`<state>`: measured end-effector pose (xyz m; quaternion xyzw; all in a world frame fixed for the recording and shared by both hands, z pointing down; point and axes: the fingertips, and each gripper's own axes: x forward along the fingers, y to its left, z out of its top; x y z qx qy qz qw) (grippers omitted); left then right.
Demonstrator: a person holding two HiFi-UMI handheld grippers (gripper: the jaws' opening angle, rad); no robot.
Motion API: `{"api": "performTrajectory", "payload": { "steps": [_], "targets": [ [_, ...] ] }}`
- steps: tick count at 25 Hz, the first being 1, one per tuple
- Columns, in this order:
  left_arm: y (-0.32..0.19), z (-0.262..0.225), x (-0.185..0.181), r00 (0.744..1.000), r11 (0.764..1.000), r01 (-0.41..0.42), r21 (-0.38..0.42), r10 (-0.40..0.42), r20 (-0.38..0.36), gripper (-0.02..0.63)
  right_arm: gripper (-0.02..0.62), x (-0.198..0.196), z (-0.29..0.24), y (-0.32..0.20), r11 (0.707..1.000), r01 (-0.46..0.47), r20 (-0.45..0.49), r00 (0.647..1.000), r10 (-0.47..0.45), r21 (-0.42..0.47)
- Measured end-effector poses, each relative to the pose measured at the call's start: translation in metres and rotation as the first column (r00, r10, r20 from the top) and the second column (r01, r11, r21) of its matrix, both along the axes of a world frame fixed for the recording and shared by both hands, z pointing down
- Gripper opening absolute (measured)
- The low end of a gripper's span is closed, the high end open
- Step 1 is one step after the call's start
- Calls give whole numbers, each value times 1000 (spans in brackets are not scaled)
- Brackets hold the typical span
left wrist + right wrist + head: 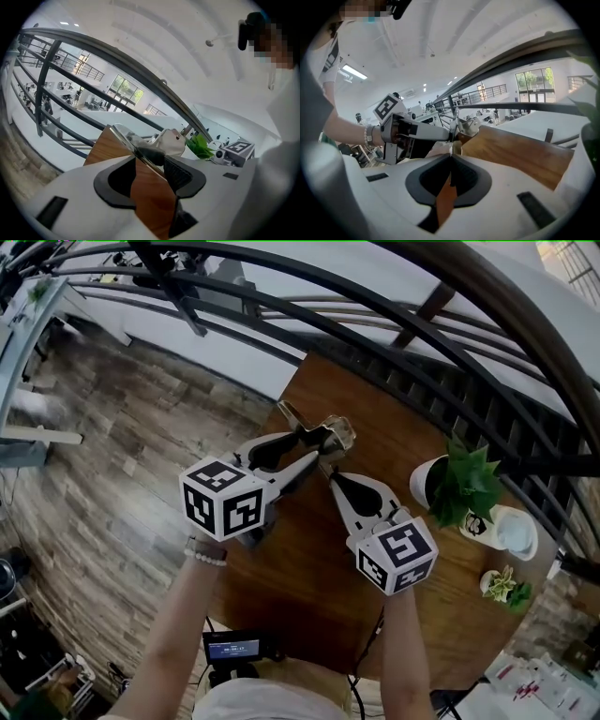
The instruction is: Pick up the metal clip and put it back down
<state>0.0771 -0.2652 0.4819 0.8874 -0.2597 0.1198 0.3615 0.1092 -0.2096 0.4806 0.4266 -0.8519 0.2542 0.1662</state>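
Left gripper (321, 446) is seen in the head view reaching toward 1 o'clock, its jaws part-open around the clip (337, 432); the right gripper (331, 474) comes in from 5 o'clock, its tips just beside the left's; the clip is held over the table (375, 418), toward its 11 o'clock edge, apparently gripped from two sides so that it is kept steady for setting down.

In the left gripper view the jaws are set apart, with a thin metal handle and a dark part of the clip (171, 142) caught between the tips; a clamp is judged, not an empty gap.

In the right gripper view the jaws are almost together, pinched on a thin metal strip of the clip (468, 126) at 12 o'clock; the left gripper (452, 135) is met there from 9 o'clock.
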Motion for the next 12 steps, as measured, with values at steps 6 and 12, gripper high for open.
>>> {"api": "performTrajectory", "payload": {
  "steps": [6,12],
  "targets": [
    [-5,25,0,993,1000,-3,-1,3,116,192,12,3,22,-5,999,-17,0,1000,17,-50],
    [-8,32,-4,992,1000,21,-17,-19,123,192,12,1,39,-13,994,-30,-4,1000,30,-104]
  ]
}}
